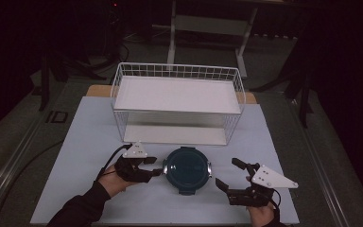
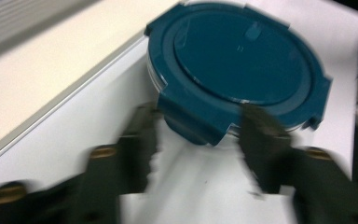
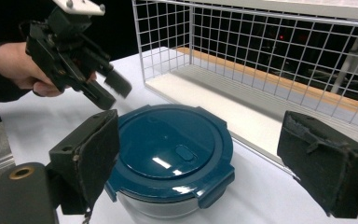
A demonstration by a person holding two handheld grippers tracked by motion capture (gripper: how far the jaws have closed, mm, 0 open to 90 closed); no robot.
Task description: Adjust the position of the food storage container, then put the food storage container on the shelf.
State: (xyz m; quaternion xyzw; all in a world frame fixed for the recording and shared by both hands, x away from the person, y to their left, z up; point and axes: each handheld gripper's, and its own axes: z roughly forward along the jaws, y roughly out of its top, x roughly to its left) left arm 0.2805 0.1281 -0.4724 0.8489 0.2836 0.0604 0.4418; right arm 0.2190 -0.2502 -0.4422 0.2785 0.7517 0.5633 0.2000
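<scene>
The left gripper [image 1: 157,166] has its jaws spread, one lid latch of the round teal-lidded container [image 1: 187,169] lying between the tips, unpinched; the right gripper [image 1: 230,174] stands wide open just beside the container's other side, touching nothing; a white wire rack [image 1: 177,101] rises just behind on the white tabletop [image 1: 90,142]; both hands come in low, jaws pointing inward.
</scene>
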